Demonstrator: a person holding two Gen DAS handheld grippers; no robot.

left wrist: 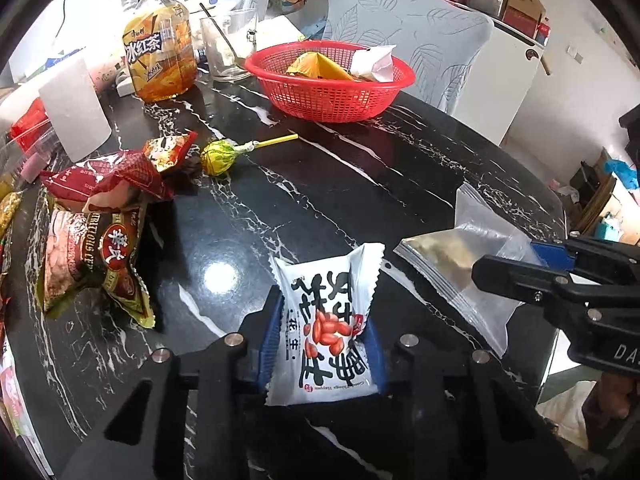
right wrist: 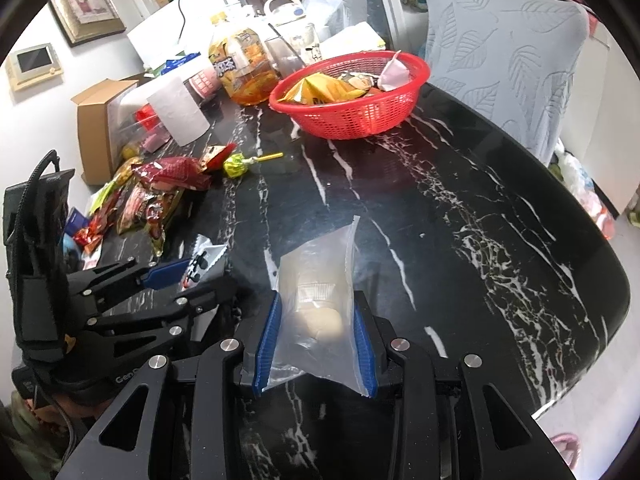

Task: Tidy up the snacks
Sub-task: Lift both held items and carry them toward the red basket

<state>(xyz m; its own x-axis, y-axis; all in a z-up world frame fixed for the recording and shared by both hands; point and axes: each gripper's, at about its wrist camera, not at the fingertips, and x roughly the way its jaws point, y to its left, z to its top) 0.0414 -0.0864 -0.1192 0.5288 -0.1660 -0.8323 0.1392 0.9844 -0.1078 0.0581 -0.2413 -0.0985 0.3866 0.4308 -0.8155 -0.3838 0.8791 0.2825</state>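
My left gripper [left wrist: 322, 320] is shut on a white peanut snack packet [left wrist: 330, 320] with red peanuts printed on it, held above the black marble table [left wrist: 320, 200]. My right gripper [right wrist: 316, 320] is shut on a clear zip bag [right wrist: 316, 280] with something pale inside; the bag also shows in the left wrist view [left wrist: 468, 264]. The left gripper and its packet [right wrist: 204, 258] show at the left of the right wrist view. A red basket [left wrist: 332, 76] holding a yellow packet [left wrist: 316, 66] and a white packet [left wrist: 372, 64] stands at the far side.
A pile of red and brown snack packets [left wrist: 96, 232] and a lollipop [left wrist: 218, 156] lie at the left. An iced tea bottle [left wrist: 160, 52], a glass jar [left wrist: 228, 44], a paper roll [left wrist: 76, 108] and a cardboard box [right wrist: 100, 128] stand behind. A covered chair [left wrist: 412, 40] is beyond the basket.
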